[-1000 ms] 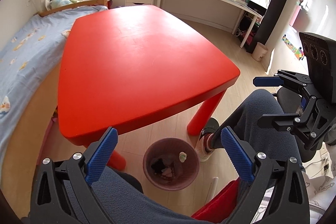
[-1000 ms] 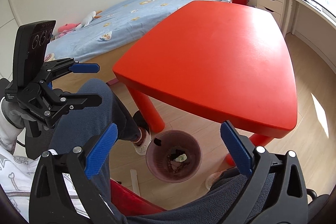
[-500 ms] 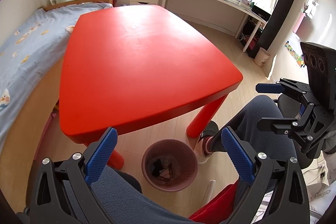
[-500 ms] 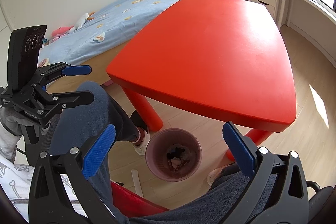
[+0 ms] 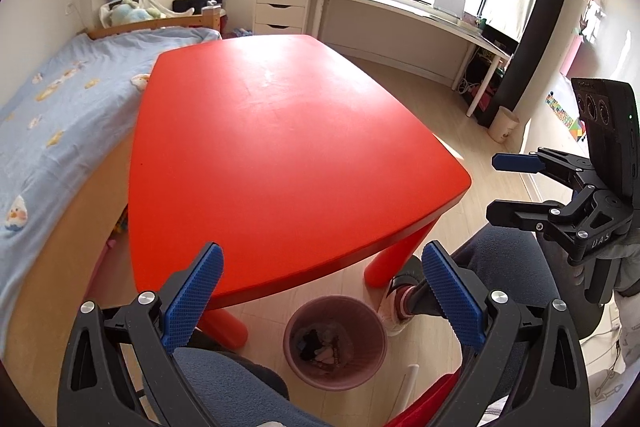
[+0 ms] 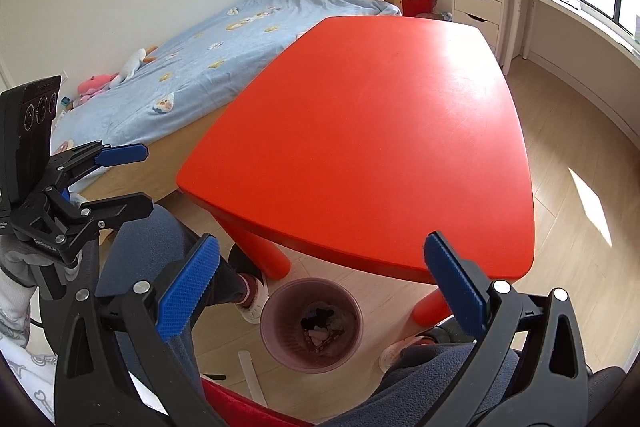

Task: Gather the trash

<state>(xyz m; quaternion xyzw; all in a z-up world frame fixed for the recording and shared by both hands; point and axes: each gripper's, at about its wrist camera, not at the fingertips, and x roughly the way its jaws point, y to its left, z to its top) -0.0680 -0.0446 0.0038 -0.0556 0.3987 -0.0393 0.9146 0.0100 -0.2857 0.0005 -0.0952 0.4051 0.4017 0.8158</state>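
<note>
The left hand-held gripper [image 5: 322, 297] sits low in the frame with its blue pads spread wide and nothing between them. The right hand-held gripper [image 6: 322, 287] is likewise spread wide and empty. Between the pads in both views, at lower centre, a pink trash bin [image 5: 335, 337] stands on the wooden floor [image 6: 568, 251] beside the red desk [image 5: 280, 155], with scraps of trash [image 6: 320, 327] inside it. The person's knees [image 5: 508, 267] flank the bin.
</note>
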